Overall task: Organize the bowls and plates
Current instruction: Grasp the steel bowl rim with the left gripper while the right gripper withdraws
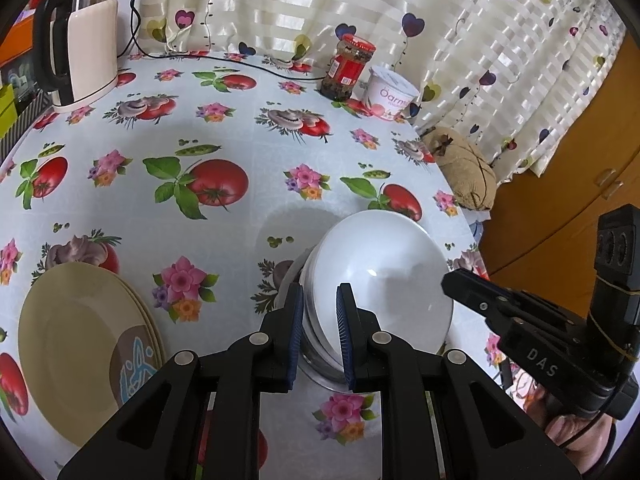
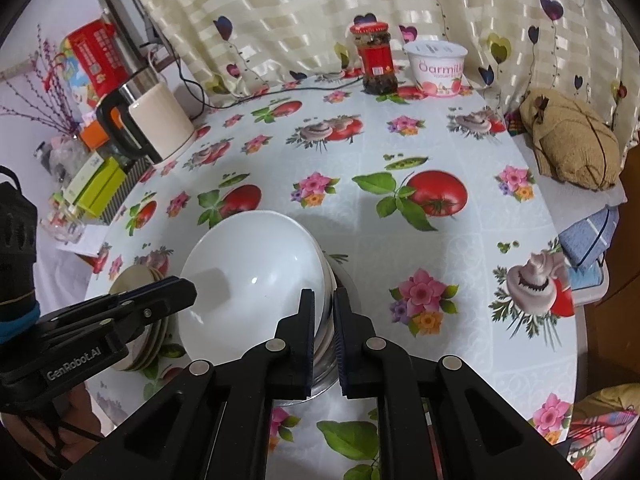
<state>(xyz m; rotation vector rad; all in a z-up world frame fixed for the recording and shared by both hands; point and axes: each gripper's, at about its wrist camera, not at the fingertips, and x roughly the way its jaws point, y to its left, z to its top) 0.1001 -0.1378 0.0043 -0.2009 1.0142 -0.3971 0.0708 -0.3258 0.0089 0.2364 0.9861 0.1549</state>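
Floral tablecloth bears beige plates, kettle, jar; both jaws grip the white bowl stack.

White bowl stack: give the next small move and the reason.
Probably lift it straight up with both grippers together. The left gripper and right gripper each pinch opposite rims of the white bowl stack, which looks tilted on the table, beside the beige plates.

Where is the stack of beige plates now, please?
The beige plates lie on the table's near left part in the left wrist view, left of the white bowl clamped by both hand-held grippers.
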